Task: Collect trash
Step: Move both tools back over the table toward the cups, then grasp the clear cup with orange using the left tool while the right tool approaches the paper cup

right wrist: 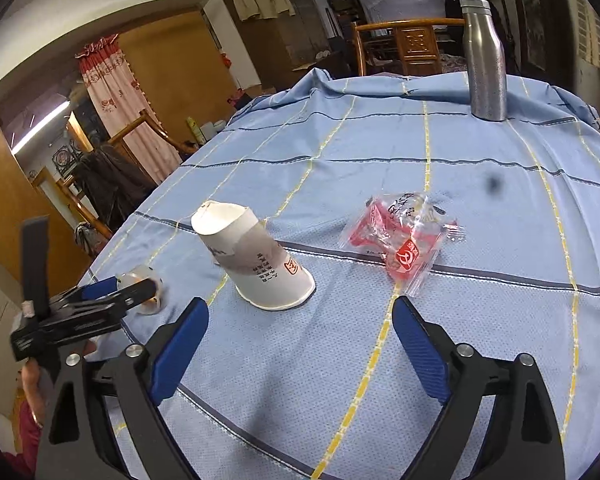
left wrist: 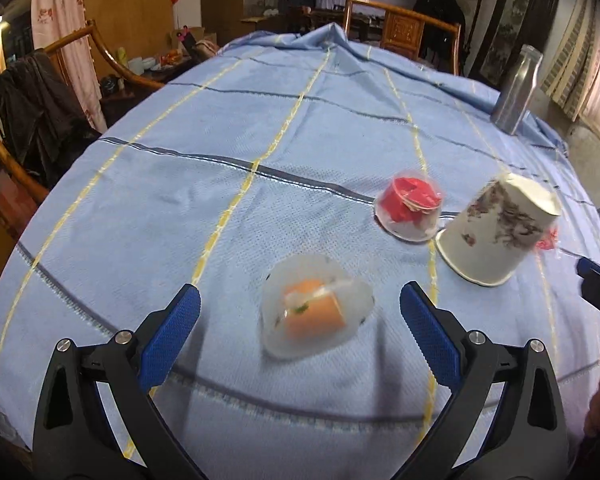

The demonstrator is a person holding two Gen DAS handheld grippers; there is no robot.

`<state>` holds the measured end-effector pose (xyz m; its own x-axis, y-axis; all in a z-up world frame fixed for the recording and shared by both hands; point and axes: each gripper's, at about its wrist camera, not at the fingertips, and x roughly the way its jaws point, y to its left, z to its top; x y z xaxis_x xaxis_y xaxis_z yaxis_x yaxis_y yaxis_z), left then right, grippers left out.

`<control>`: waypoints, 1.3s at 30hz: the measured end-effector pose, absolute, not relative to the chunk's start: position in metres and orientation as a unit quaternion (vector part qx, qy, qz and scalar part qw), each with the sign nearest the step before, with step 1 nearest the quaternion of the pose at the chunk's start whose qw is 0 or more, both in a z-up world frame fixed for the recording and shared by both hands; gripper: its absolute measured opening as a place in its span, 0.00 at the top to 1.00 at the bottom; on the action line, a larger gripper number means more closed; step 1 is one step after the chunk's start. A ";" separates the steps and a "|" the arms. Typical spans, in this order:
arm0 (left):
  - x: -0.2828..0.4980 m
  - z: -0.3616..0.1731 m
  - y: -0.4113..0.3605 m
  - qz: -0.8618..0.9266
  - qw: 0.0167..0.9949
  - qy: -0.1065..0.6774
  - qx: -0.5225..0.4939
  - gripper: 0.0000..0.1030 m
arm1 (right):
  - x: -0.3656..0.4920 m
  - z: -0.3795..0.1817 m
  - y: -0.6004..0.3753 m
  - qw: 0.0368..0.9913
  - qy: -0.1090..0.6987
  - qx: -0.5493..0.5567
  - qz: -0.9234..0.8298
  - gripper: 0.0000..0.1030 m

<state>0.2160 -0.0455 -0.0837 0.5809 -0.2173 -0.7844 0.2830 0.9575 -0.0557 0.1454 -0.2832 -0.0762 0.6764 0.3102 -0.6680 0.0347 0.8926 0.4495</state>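
Trash lay light and crushable: paper cup (right wrist: 256, 258) (upturned) wanted a gentle mid-wall pinch; left gripper (left wrist: 300, 308) and right gripper (right wrist: 300, 316) both gaped empty.

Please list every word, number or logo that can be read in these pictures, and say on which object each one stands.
Paper cup: columns of small black characters and a red square mark, too small to read.
Red and clear wrapper: a round white logo on red and dark characters, not legible.
Metal bottle: no text visible.

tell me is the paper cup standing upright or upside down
Upside down and tilted. The paper cup has its rolled rim on the blue tablecloth and its closed base leaning up toward the left in the right wrist view.
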 end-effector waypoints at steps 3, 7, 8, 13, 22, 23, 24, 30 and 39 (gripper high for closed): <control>0.222 -0.087 -0.045 -0.143 0.883 0.446 0.037 0.07 | 0.146 -0.076 -0.280 0.888 0.401 0.211 0.080 0.11; 0.232 -0.097 -0.038 -0.163 0.863 0.479 0.007 0.07 | 0.146 -0.074 -0.276 0.888 0.404 0.206 0.083 0.11; 0.232 -0.096 -0.034 -0.164 0.865 0.475 -0.004 0.07 | 0.145 -0.074 -0.276 0.888 0.403 0.206 0.083 0.11; 0.231 -0.096 -0.030 -0.159 0.867 0.471 -0.018 0.07 | 0.145 -0.074 -0.275 0.886 0.405 0.209 0.083 0.11; 0.224 -0.089 -0.026 -0.164 0.876 0.451 -0.033 0.21 | 0.146 -0.074 -0.271 0.886 0.408 0.202 0.083 0.10; 0.223 -0.089 -0.028 -0.176 0.876 0.449 -0.031 0.34 | 0.146 -0.074 -0.271 0.886 0.408 0.203 0.082 0.10; 0.221 -0.088 -0.030 -0.187 0.875 0.447 -0.028 0.45 | 0.146 -0.074 -0.271 0.887 0.407 0.204 0.082 0.10; 0.207 -0.078 -0.038 -0.214 0.887 0.410 -0.006 0.45 | 0.144 -0.073 -0.273 0.888 0.402 0.208 0.079 0.10; 0.205 -0.073 -0.031 -0.220 0.892 0.394 -0.031 0.45 | 0.147 -0.073 -0.269 0.888 0.395 0.212 0.099 0.10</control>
<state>0.2052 -0.0307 -0.0731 0.5933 -0.4161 -0.6891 0.3671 0.9017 -0.2284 0.1475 -0.2685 -0.0727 0.6688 0.3439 -0.6591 -0.0084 0.8900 0.4558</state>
